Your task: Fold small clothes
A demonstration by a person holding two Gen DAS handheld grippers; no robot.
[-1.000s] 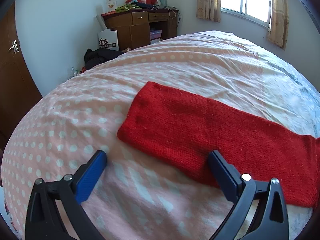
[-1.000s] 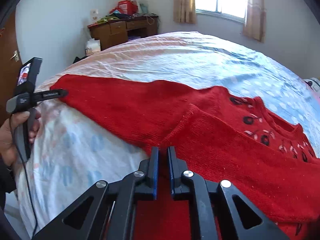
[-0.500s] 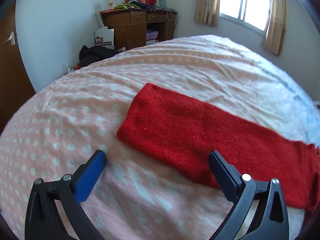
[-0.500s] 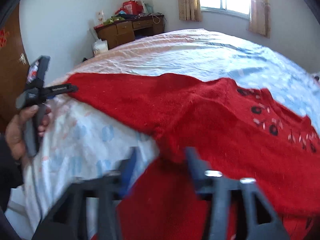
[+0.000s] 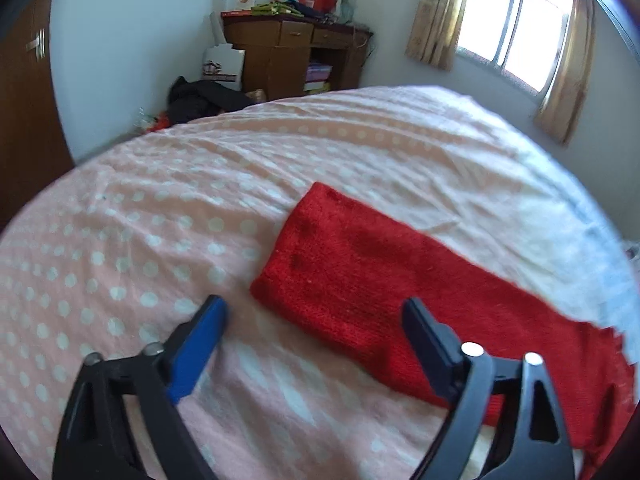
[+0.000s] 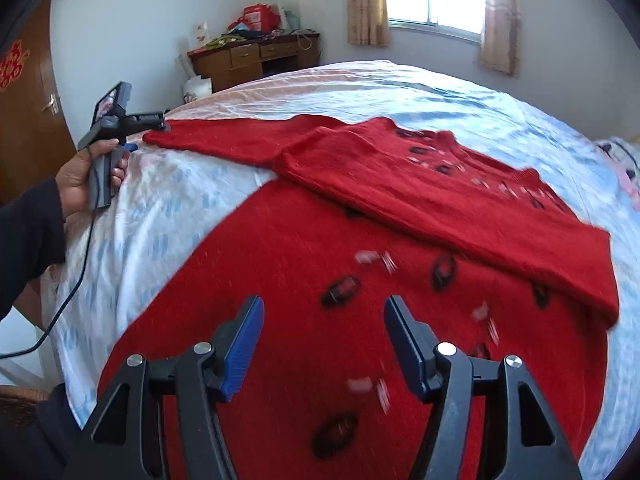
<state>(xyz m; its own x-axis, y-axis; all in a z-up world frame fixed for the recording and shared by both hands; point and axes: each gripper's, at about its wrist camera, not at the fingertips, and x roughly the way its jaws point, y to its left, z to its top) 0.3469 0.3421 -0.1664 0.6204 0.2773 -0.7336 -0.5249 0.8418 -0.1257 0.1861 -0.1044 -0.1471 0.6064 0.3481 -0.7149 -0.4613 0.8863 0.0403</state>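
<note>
right wrist view, one red sweater (image 6: pixel 320 248), two grippers

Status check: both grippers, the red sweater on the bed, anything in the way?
Left gripper open, closing in at sleeve cuff. Right gripper open, empty, over red sweater. One sleeve folded across it. Nothing in the way.

Both cameras look forward and downward along their fingers, close above the bed (image 5: pixel 360 140). The left view faces the sleeve (image 5: pixel 360 272) near the bed's left edge; the right faces the sweater (image 6: pixel 320 260). Both share the desk (image 6: pixel 256 60).
</note>
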